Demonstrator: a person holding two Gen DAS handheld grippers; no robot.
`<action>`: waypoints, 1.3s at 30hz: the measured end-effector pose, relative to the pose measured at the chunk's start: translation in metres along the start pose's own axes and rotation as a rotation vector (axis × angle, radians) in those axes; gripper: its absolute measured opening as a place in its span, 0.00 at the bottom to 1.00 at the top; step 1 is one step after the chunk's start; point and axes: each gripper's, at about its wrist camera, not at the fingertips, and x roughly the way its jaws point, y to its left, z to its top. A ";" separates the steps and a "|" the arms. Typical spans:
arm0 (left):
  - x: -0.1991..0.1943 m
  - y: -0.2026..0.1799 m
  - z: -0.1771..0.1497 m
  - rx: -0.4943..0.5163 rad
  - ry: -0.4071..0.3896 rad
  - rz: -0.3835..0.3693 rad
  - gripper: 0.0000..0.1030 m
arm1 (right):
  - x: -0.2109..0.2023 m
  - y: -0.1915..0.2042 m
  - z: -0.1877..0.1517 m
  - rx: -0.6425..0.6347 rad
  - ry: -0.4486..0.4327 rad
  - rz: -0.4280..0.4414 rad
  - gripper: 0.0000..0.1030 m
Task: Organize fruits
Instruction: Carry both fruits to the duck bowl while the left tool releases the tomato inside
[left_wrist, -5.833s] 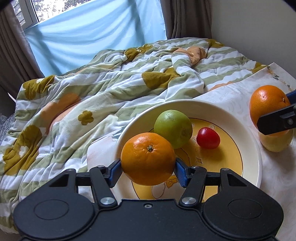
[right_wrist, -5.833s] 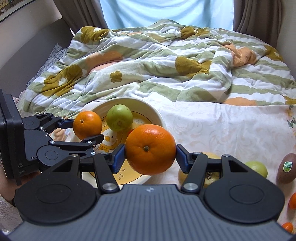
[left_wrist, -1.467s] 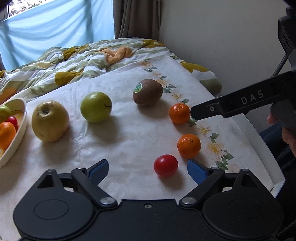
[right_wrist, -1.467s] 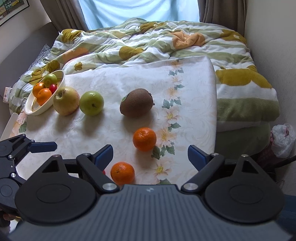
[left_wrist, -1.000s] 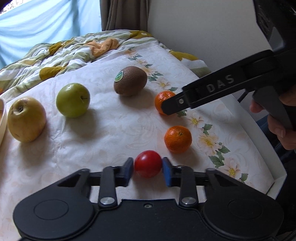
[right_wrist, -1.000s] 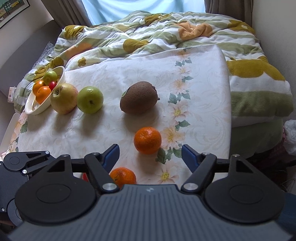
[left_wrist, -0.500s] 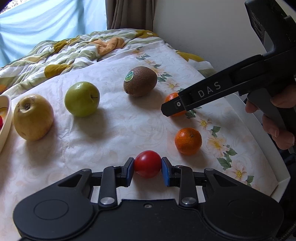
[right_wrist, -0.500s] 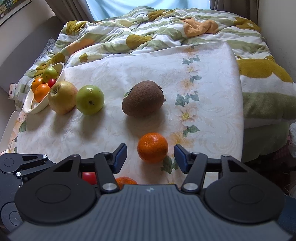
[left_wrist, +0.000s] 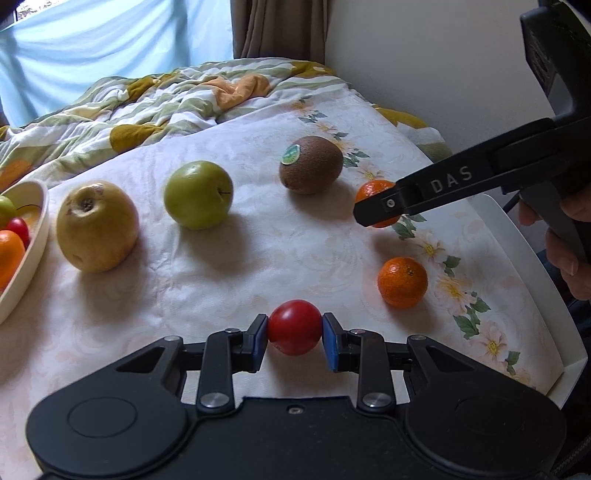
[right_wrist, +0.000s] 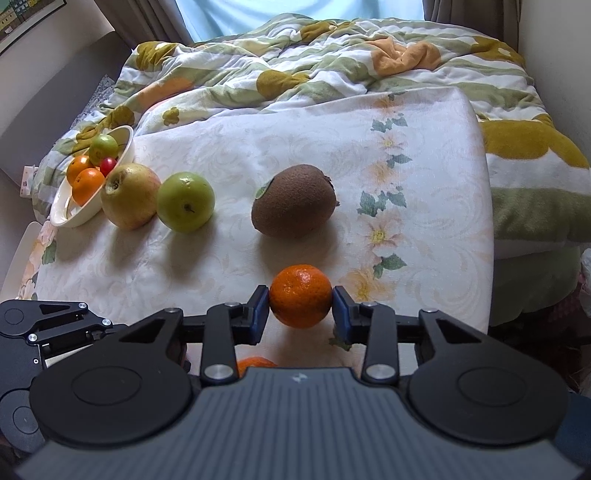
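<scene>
The left tool (left_wrist: 294, 334) is clamped on a red tomato (left_wrist: 294, 326) resting on the floral cloth (left_wrist: 258, 251), well in front of the kiwi (left_wrist: 311, 164). The right tool (right_wrist: 300, 310) is closing around a mandarin (right_wrist: 300, 301) just in front of the kiwi; its pads seem to touch the peel, though a sliver of gap may remain. The bowl (right_wrist: 123, 147) of fruit sits far left of the kiwi.

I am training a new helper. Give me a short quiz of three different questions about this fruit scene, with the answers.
1. True or false: the left hand-held gripper is shut on the red tomato.
2. Which fruit sits between the right hand-held gripper's closing jaws?
3. Which has a sticker: A kiwi, B green apple, C yellow apple?

Key: 1 true; 2 the tangerine; 3 A.
</scene>
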 end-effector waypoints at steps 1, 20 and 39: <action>-0.003 0.002 0.000 -0.004 -0.003 0.005 0.34 | -0.002 0.002 0.001 -0.003 -0.004 0.002 0.51; -0.085 0.059 -0.002 -0.123 -0.125 0.117 0.34 | -0.057 0.078 0.032 -0.096 -0.112 0.033 0.51; -0.130 0.179 -0.006 -0.185 -0.177 0.167 0.34 | -0.047 0.202 0.066 -0.118 -0.140 0.061 0.51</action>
